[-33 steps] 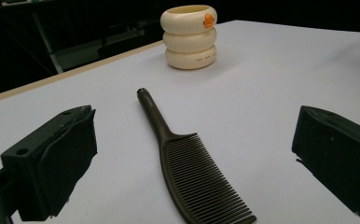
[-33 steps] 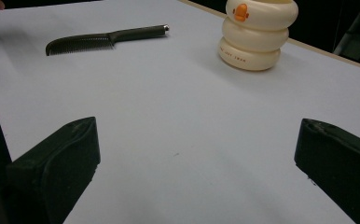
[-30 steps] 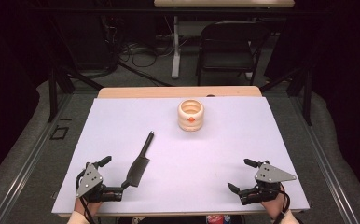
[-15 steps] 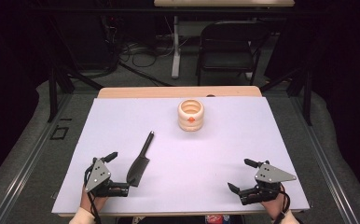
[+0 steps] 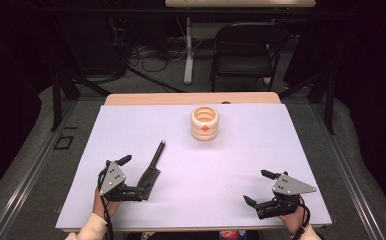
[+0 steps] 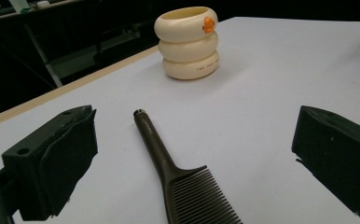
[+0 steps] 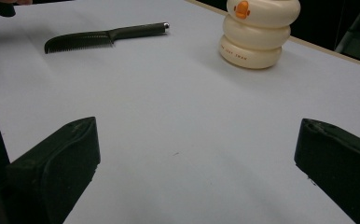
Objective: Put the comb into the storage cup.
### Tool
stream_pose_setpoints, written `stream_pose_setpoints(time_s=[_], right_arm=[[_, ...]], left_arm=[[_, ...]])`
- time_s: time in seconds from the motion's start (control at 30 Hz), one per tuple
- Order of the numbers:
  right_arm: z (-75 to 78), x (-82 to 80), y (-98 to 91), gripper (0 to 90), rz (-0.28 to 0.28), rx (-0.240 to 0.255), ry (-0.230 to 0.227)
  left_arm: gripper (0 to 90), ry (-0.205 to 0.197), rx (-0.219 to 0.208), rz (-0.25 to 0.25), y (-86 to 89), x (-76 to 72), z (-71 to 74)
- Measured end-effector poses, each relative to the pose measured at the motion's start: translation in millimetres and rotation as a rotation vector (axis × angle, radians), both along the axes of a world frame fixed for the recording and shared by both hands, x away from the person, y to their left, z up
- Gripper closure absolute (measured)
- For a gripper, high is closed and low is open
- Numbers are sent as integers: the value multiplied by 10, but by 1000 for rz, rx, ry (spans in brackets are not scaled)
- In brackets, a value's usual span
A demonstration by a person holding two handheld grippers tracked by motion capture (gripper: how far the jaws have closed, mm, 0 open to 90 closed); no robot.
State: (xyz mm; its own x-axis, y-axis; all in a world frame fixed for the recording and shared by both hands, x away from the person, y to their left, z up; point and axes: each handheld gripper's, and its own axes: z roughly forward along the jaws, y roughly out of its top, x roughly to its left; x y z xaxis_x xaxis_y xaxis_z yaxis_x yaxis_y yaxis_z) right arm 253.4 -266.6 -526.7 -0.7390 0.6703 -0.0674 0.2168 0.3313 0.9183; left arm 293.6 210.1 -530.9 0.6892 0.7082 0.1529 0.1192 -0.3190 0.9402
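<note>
Comb (image 6: 187, 186) lies flat between the wide-apart jaws of left gripper (image 5: 133, 175); right gripper (image 5: 257, 187) gapes too; ringed cream cup (image 5: 205, 123) shows an orange duck.

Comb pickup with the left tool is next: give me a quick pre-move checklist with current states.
1. Left tool open wide: ok.
2. Comb lies between its jaws, untouched: ok.
3. Comb flat on the table, handle pointing away from the person: ok.
4. Cream ringed cup upright, well apart from the comb: ok.
5. Right tool open, off to the side: ok.
6. Jaw height above the table: cannot tell.
</note>
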Motion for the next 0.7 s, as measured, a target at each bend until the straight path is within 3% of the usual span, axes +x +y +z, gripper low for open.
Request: stream_pose_setpoints(time_s=[0.4, 0.7], right_arm=[[-1, 6, 28, 0, 8, -10, 5], [2, 11, 48, 0, 11, -17, 6]], left_arm=[[2, -19, 17, -7, -67, 187, 66], [3, -5, 31, -17, -97, 377, 90]])
